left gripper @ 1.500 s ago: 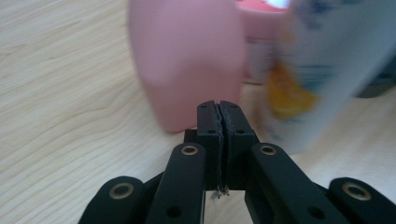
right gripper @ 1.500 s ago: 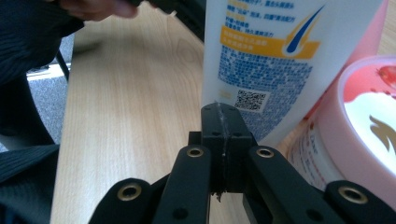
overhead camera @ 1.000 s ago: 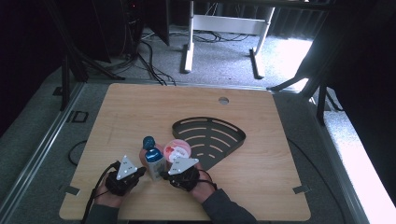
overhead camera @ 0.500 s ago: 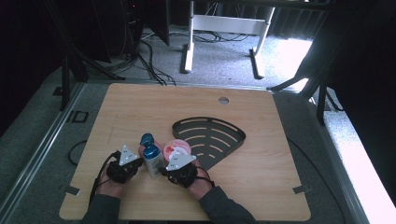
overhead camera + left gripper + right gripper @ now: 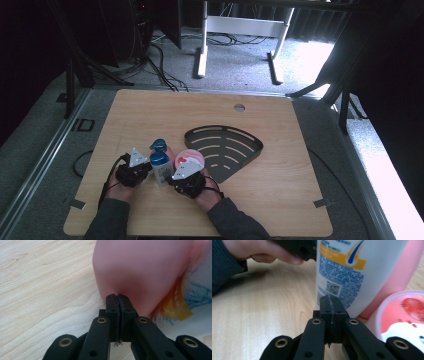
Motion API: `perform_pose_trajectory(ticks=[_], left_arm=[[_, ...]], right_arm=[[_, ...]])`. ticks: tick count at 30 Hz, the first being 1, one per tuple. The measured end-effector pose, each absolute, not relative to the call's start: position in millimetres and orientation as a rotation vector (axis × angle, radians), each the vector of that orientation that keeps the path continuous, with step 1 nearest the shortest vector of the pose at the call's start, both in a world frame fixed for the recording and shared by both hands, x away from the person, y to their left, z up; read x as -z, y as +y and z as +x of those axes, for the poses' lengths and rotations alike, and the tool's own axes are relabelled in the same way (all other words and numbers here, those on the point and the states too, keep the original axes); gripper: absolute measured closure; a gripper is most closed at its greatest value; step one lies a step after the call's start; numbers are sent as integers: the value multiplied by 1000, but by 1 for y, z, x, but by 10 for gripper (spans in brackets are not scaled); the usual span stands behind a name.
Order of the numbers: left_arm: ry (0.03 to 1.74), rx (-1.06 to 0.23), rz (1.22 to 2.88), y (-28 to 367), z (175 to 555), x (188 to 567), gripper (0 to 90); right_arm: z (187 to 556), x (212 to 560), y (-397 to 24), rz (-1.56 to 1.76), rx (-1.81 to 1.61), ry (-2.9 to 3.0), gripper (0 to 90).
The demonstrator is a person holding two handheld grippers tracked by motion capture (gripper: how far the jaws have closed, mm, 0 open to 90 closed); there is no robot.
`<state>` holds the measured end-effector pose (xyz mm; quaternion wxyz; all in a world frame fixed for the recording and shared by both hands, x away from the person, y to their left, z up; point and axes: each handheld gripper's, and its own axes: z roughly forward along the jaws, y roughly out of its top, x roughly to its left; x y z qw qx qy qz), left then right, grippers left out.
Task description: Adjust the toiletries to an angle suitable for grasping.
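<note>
Two blue-capped bottles stand together at the table's front left. The white bottle [image 5: 162,170] [image 5: 342,270] has a blue printed label, and the pink bottle [image 5: 160,146] [image 5: 140,272] stands just behind it. My left gripper [image 5: 148,168] [image 5: 117,300] is shut and holds nothing, its tips right up against the pink bottle's base. My right gripper [image 5: 171,180] [image 5: 331,302] is also shut and holds nothing, its tips at the white bottle's lower label. A tub with a pink strawberry lid [image 5: 190,159] [image 5: 402,312] sits right of the bottles.
A black fan-shaped slotted rack [image 5: 225,147] lies flat on the wooden table [image 5: 280,200], right of the tub. A round cable hole [image 5: 239,107] sits near the far edge. The person's left hand [image 5: 262,251] is close beside the white bottle.
My left gripper has slid across the table toward the bottles. A second blue cap now shows behind the first. The right gripper has stayed put.
</note>
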<state>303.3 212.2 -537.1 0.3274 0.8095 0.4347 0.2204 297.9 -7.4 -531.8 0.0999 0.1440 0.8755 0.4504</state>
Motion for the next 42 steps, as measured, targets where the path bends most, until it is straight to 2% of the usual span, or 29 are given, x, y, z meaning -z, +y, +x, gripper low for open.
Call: perform_pose_trajectory(ticks=[11, 16, 22, 24, 29, 42], left_arm=[[1162, -583, 2113, 212, 315, 538, 879], [1186, -584, 2101, 213, 311, 537, 854], [1211, -605, 2030, 224, 278, 524, 871], [1178, -586, 2017, 226, 258, 521, 882], [1066, -542, 2055, 215, 242, 520, 889], [1072, -587, 2099, 199, 262, 521, 893]], right_arm=[[307, 530, -8, 458, -1317, 2577, 900], [306, 529, -6, 461, -1309, 2573, 900], [302, 529, -7, 449, -1332, 2577, 900], [299, 531, -5, 442, -1329, 2582, 900], [298, 533, 0, 449, -1320, 2580, 900], [298, 532, 6, 480, -1292, 2554, 900]])
